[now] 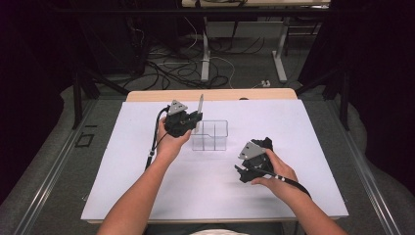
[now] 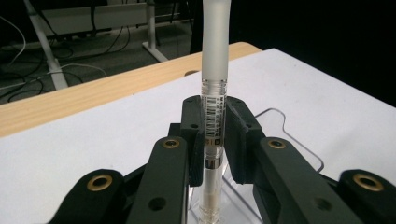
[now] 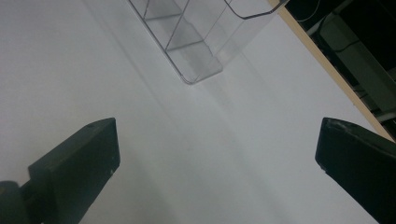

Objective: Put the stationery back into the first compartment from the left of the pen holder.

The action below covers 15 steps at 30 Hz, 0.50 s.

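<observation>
Upright, a pen (image 2: 215, 93) is clamped by the left gripper (image 1: 192, 119) over a clear organizer (image 1: 210, 135); the right gripper (image 1: 264, 145) is held wide open, empty, low over the bench (image 1: 293, 117).

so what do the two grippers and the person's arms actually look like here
Both the left gripper and the right gripper are matte black, each topped by a grey three-cornered plate and trailing a black cable. In the left gripper view, the linkage arms carry brass-coloured rivets and the jaws end in blocky black pads. The forearms are bare, with no sleeves visible.

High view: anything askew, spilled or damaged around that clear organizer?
Nothing stands out. The clear organizer sits upright and undamaged on the white mat; the left gripper holds a pen upright over it.
</observation>
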Each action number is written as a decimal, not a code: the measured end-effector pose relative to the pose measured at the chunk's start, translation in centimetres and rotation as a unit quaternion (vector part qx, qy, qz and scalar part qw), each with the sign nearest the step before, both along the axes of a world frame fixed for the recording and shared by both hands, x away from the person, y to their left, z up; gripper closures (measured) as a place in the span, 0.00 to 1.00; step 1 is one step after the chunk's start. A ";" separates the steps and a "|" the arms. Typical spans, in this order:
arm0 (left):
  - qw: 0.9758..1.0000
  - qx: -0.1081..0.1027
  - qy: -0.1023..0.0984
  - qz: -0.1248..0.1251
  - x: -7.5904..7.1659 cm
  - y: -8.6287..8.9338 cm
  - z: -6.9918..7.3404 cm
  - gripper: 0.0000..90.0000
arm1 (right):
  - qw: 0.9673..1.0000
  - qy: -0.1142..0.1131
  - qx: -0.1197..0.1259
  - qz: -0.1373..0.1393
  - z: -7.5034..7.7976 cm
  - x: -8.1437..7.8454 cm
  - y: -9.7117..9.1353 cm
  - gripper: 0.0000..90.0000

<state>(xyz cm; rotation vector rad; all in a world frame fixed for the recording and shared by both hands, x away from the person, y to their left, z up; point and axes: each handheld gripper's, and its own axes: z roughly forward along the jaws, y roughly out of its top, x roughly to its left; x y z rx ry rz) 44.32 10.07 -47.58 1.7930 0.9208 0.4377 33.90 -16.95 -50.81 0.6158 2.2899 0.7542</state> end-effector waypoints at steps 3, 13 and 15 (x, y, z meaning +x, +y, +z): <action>1.000 0.006 0.004 0.000 0.0 0.1 -0.2 0.88 | 1.000 0.000 0.002 0.000 0.0 0.0 0.0 0.00; 1.000 0.002 0.003 0.005 -0.5 0.9 0.5 0.77 | 1.000 0.002 0.001 -0.001 0.0 0.1 -0.1 0.00; 1.000 -0.002 0.000 0.005 -0.8 1.2 0.9 0.72 | 1.000 0.003 0.002 0.000 0.0 0.1 -0.1 0.00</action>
